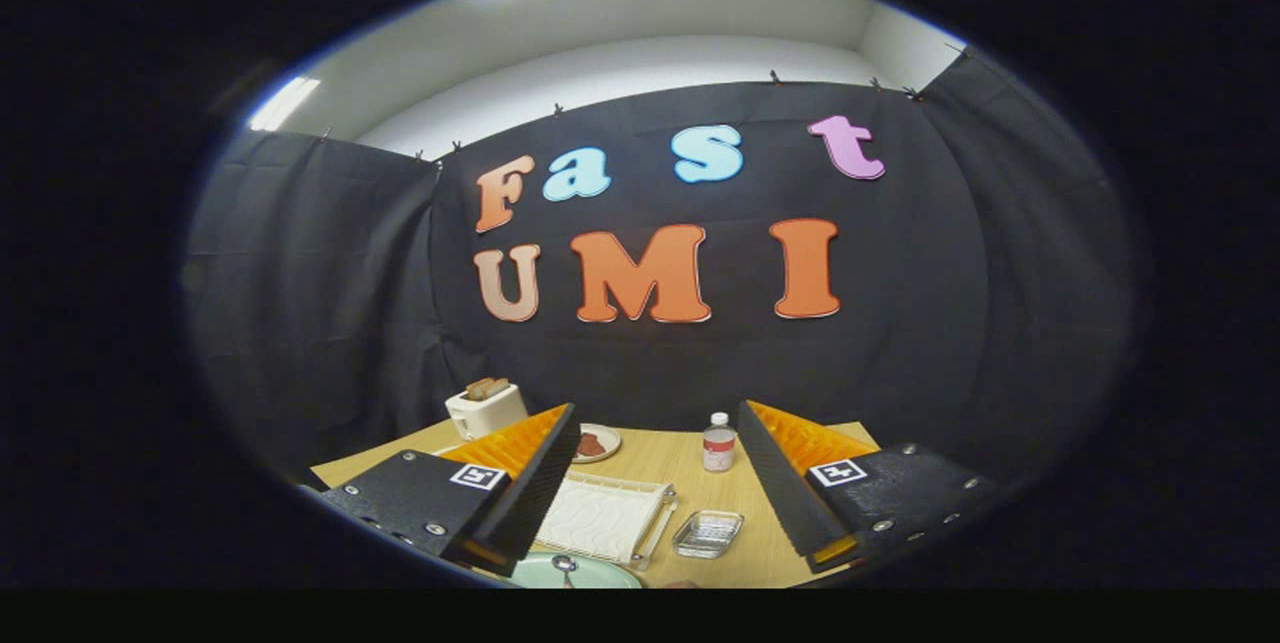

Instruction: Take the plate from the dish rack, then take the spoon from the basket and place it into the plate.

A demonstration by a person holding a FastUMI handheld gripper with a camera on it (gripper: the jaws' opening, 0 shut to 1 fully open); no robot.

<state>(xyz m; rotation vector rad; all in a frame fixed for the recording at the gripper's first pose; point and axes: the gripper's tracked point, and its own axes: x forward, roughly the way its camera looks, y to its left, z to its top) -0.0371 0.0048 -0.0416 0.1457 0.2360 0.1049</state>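
Two jaws of the gripper [655,483] stand wide apart w/ nothing between them, raised above a wooden worktop [700,483] and looking toward the booth wall.

Landmark: white dish rack [603,516], lying on the worktop in the gap between the jaws.
- Plate [600,576]: pale green, just on the near side of the rack, below the jaw tips. Only its far rim is in view.
- Spoon [565,566]: a small metal piece rests on that plate's rim; prob. the spoon, but too small to be sure.
- Clear shallow tray [708,533]: just beside the rack, on the right-jaw side.
- Small bottle [718,443] w/ white cap: beyond the tray, upright.
- Small plate w/ brown food [596,443]: beyond the rack, partly behind the left jaw.
- White toaster [485,408] w/ toast sticking up: beyond the rack, further to the left-jaw side.
- Basket: can't make one out.

Step in hand, as a judgement: plate looks already off the rack, and spoon seems to lie in it, so the task looks at or near its end, gripper free. Next move, if any: confirm the spoon sits fully inside the plate; if not, come down w/ jaws open over the handle, close gently, nudge it inward.
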